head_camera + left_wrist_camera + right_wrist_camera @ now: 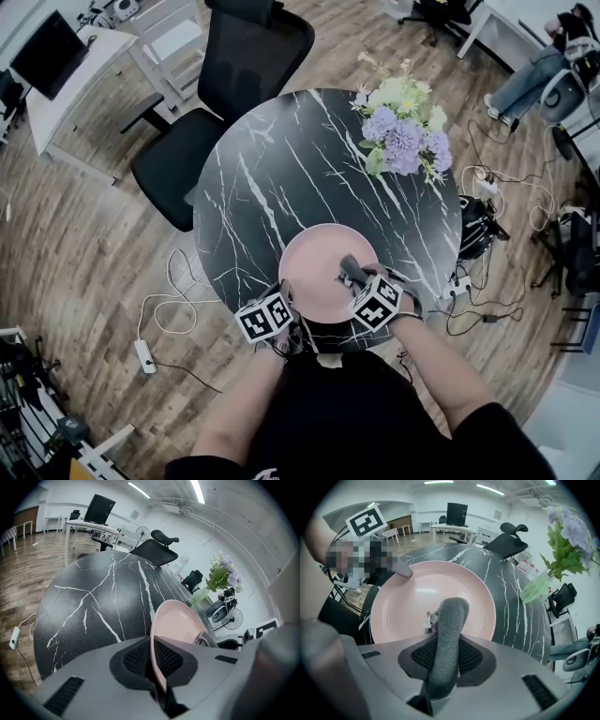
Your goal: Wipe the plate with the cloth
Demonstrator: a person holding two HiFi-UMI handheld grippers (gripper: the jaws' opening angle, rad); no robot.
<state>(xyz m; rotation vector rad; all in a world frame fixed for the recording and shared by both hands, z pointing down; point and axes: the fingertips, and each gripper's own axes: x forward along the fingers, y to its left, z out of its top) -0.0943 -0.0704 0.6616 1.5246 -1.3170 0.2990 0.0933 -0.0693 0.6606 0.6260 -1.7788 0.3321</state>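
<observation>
While my left fingers (133, 660) pinch the plate (314, 262), right fingers (472, 660) clamp the cloth (447, 634). Flowers (403, 141) share the black counter (272, 178), above wood floor (84, 244).

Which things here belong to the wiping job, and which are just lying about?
In the job: pink plate, held at its rim by the left hand-held gripper; grey cloth, held by the right hand-held gripper.
Just lying about: flowers, office chair, power strip.
</observation>
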